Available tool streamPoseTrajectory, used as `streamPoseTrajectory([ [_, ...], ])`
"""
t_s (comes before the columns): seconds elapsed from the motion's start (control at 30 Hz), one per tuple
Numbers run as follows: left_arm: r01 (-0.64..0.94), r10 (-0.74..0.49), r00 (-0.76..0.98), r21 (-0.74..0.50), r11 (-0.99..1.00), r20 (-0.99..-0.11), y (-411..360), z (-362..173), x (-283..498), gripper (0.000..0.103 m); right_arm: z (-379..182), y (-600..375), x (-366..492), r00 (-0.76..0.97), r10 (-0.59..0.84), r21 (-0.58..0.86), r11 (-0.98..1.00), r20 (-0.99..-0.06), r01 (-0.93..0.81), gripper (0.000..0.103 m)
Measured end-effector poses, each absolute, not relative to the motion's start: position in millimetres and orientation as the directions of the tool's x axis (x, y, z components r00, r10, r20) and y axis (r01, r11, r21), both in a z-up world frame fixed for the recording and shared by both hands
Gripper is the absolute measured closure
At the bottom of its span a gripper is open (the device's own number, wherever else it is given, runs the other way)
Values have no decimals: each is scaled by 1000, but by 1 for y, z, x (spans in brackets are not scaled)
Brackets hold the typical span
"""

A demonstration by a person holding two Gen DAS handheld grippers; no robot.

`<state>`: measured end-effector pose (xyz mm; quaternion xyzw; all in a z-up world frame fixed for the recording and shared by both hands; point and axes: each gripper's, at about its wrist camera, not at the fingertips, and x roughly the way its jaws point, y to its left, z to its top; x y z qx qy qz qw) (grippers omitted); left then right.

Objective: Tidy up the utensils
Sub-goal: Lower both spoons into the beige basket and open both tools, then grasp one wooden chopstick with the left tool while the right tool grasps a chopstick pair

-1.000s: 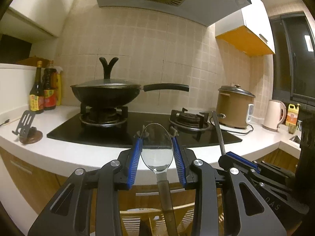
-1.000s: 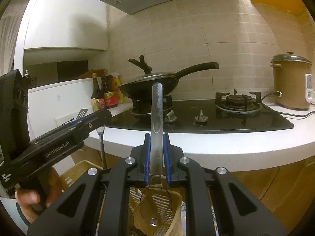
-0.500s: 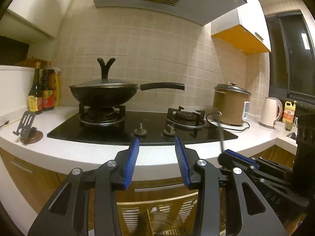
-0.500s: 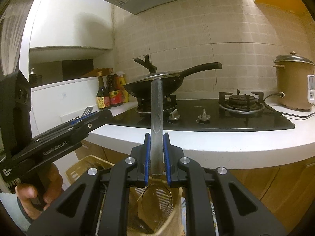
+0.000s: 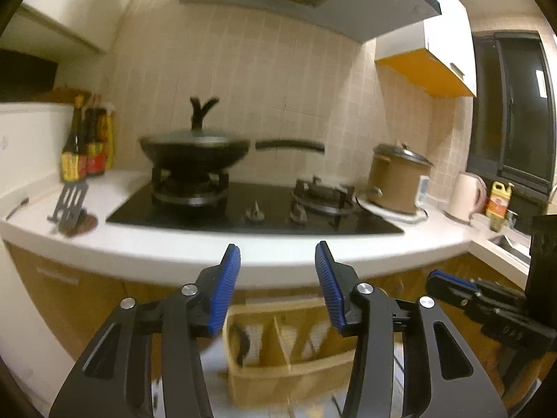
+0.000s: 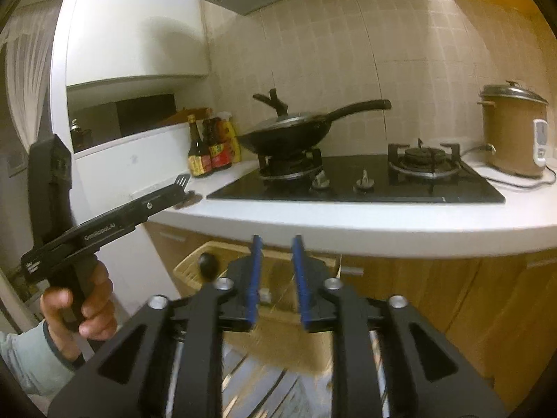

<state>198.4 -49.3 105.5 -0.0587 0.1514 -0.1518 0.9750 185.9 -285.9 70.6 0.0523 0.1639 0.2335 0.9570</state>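
Observation:
My left gripper (image 5: 277, 254) is open and empty, held in front of the white counter edge, above a beige divided organizer (image 5: 289, 358) that sits below it. A dark utensil (image 5: 243, 343) lies in the organizer's left compartment. My right gripper (image 6: 277, 244) is open and empty, also above the organizer (image 6: 278, 334); a dark round utensil end (image 6: 208, 262) shows in a yellow basket (image 6: 195, 268) to its left. The left gripper body (image 6: 104, 223) shows at the left of the right wrist view, held by a hand. The right gripper body (image 5: 487, 310) shows at the right of the left wrist view.
A white counter (image 5: 174, 247) carries a black gas hob (image 5: 257, 209) with a lidded wok (image 5: 195, 149), sauce bottles (image 5: 83, 146), a slotted stand (image 5: 71, 202), a brown rice cooker (image 5: 397, 181) and a kettle (image 5: 466, 200). Wooden cabinet fronts lie below.
The left gripper let go of the spoon's bowl a second ago and stays open. The right gripper has now opened and the spoon handle it held is gone from between its fingers.

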Motion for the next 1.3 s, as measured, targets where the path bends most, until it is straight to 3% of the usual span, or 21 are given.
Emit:
streamPoseTrajectory([
  [0.07,291,-341,875,-190,938,-343,-41,101,190,59,71,-285,168,821,467,195,884,-328,-425,73],
  [0.27,321,-431,702,-288,902,-567,-29,64,175,59,51,-282,144,737,452,305,890,-503,-339,73],
  [0.4,310,-428,593,-298,903,-682,-32,26,170,60,18,-268,137,623,392,324,919,-677,-226,73],
  [0.5,282,-427,503,-324,903,-752,-33,-8,173,63,-6,-258,131,559,383,337,923,-735,-189,73],
  [0.83,232,-320,447,-237,943,-836,-54,-68,176,66,-57,-243,134,438,307,291,951,-845,-104,73],
  [1.1,253,-166,528,-32,967,-833,-85,-73,169,65,-75,-231,138,377,286,263,958,-881,-110,73],
  [1.23,283,-130,552,39,958,-823,-95,-74,164,71,-77,-224,141,372,252,226,967,-893,-113,74],
  [1.3,307,-137,553,49,950,-822,-98,-74,162,80,-77,-220,143,377,233,202,972,-897,-121,74],
])
